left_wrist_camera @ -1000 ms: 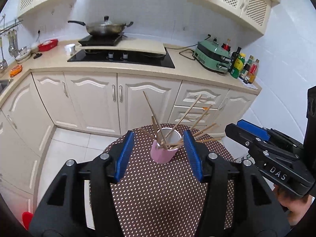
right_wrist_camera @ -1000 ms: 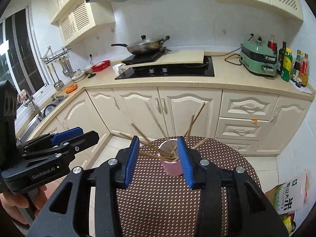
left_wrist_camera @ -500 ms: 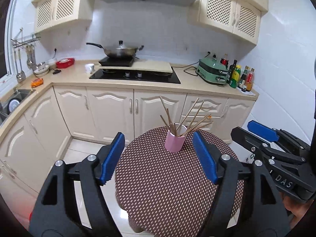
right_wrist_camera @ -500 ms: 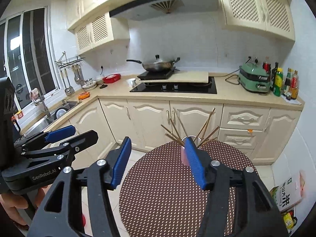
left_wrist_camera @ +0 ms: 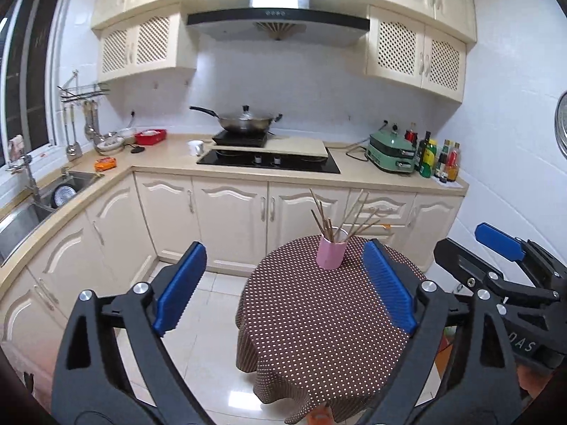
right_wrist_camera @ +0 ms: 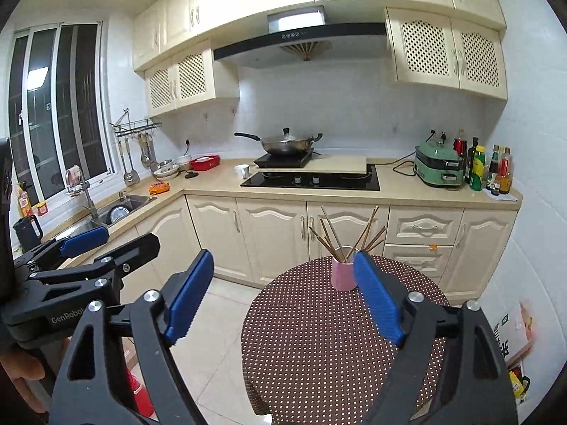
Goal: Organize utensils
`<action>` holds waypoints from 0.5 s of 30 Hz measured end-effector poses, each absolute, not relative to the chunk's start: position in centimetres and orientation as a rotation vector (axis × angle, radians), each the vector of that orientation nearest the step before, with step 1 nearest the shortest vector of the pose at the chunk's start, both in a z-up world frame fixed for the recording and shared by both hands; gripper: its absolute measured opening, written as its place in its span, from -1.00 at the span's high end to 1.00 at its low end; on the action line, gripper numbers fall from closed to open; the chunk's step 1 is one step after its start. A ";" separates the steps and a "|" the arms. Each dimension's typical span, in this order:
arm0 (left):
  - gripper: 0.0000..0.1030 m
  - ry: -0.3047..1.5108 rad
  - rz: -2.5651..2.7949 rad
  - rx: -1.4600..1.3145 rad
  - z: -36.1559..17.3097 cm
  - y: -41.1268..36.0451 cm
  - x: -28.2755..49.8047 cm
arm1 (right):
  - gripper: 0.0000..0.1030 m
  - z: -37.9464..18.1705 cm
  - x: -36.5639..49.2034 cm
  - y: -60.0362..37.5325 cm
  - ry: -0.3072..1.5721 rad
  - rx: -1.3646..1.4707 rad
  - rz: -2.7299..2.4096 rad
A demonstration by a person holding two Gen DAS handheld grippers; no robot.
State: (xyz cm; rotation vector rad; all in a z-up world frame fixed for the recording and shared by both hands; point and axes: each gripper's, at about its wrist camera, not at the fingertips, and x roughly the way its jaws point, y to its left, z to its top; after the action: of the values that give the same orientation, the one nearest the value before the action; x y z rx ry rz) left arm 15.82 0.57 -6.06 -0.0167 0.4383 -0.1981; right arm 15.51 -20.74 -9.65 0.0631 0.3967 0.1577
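Observation:
A pink cup (left_wrist_camera: 331, 255) holding several wooden chopsticks (left_wrist_camera: 340, 217) stands at the far side of a round table with a brown polka-dot cloth (left_wrist_camera: 319, 318). The cup also shows in the right wrist view (right_wrist_camera: 343, 278), with the chopsticks (right_wrist_camera: 349, 233) fanned out of it. My left gripper (left_wrist_camera: 283, 287) is open and empty, held well back from the cup. My right gripper (right_wrist_camera: 283, 294) is open and empty, also back from the cup; it shows at the right edge of the left wrist view (left_wrist_camera: 503, 269).
Cream kitchen cabinets (left_wrist_camera: 230, 212) and a counter with a hob (left_wrist_camera: 269, 159), a wok (left_wrist_camera: 244, 122), a green appliance (left_wrist_camera: 391, 152) and bottles (left_wrist_camera: 439, 157) stand behind the table. A sink (left_wrist_camera: 46, 194) is at the left. White floor tiles (left_wrist_camera: 198, 318) lie left of the table.
Both grippers have pulled back and up from the cup, which now looks small and far. Their jaws have opened wider. The cup and chopsticks stay on the table.

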 end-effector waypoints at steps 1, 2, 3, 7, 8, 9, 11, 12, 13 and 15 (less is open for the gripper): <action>-0.76 0.437 -0.195 -0.017 -5.9 0.7 15.4 | -0.55 -9.4 15.1 -20.6 0.393 0.065 0.163; -0.77 0.436 -0.192 -0.019 -5.7 0.9 15.0 | -0.57 -9.2 14.6 -20.6 0.389 0.066 0.168; -0.77 0.433 -0.187 -0.020 -5.6 1.1 14.5 | -0.58 -9.0 14.2 -20.5 0.386 0.064 0.174; -0.80 0.411 -0.161 -0.025 -4.8 1.5 13.0 | -0.60 -8.3 13.0 -19.9 0.364 0.043 0.188; -0.80 0.403 -0.150 -0.024 -4.6 1.5 12.6 | -0.60 -8.1 12.7 -19.9 0.359 0.042 0.191; -0.80 0.400 -0.145 -0.018 -4.5 1.5 12.5 | -0.60 -8.1 12.5 -19.9 0.356 0.043 0.196; -0.80 0.387 -0.127 -0.006 -4.2 1.4 11.8 | -0.60 -7.8 12.3 -19.9 0.351 0.038 0.204; -0.80 0.380 -0.123 -0.005 -4.1 1.4 11.4 | -0.60 -7.6 12.1 -19.9 0.348 0.035 0.208; -0.81 0.371 -0.116 -0.008 -4.0 1.5 11.0 | -0.61 -7.5 11.9 -19.9 0.339 0.032 0.213; -0.81 0.358 -0.107 -0.019 -3.7 1.8 10.5 | -0.64 -7.3 11.3 -19.9 0.330 0.022 0.211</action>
State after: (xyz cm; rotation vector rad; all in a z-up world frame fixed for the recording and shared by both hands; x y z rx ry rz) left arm 10.48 1.83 -3.67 -0.0185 0.3581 -0.1067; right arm 11.30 -19.88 -7.28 0.0217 0.3301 0.2108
